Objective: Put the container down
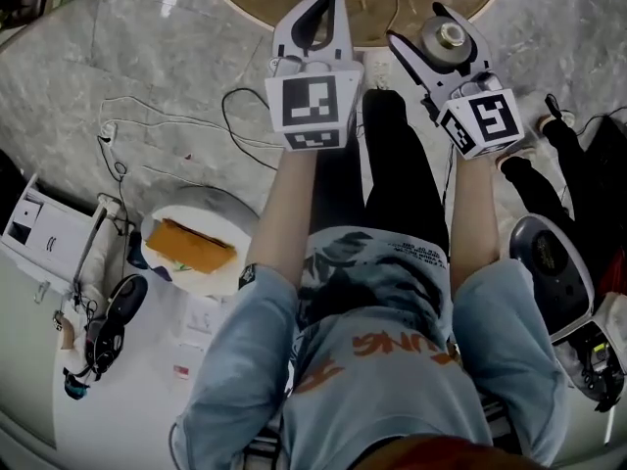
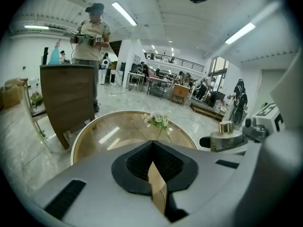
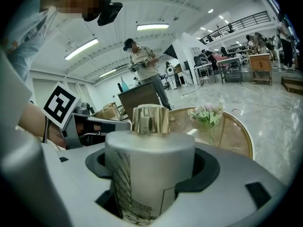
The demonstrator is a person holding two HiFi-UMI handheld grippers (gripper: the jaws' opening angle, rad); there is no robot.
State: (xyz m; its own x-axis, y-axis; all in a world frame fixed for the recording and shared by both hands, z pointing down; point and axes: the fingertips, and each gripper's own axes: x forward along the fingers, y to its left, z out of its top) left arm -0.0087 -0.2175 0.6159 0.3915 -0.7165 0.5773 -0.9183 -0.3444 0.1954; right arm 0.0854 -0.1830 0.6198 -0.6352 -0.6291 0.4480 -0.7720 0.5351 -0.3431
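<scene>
Plate: a white round plate (image 1: 196,248) with a flat orange-brown slab on it lay on the near side of the round counter, well apart from it and close by the person's left elbow.
Floor: a grey marbled floor (image 1: 147,57) with thin white cables across it stretched from the plate up to the round counter.
Left tongs: the left tongs (image 2: 152,148), grey-white with black ribbed pads, were pressed together, tips pointing over the near edge of the round counter; only a thin tan sliver showed at the seam, and I could not tell what it was.
Right tongs: the right tongs (image 1: 446,42) were clamped on the container, beside the left tongs at the counter's near edge.
Container: a silver-grey cylindrical container (image 3: 149,169) with a shiny gold cap and fine black line print stood upright between the right pads, held in the air above the counter's near edge, not touching it.
Counter: a round glass-topped counter with a gold rim (image 2: 113,126).
Flowers: a small spray of pale flowers (image 2: 158,120) stood upright on the round counter.
Cabinet: a dark brown wooden cabinet (image 2: 66,98) stood on the floor past the counter's far left side.
Other person: a person in a cap (image 2: 92,37) stood beyond the cabinet, farther from the round counter.
</scene>
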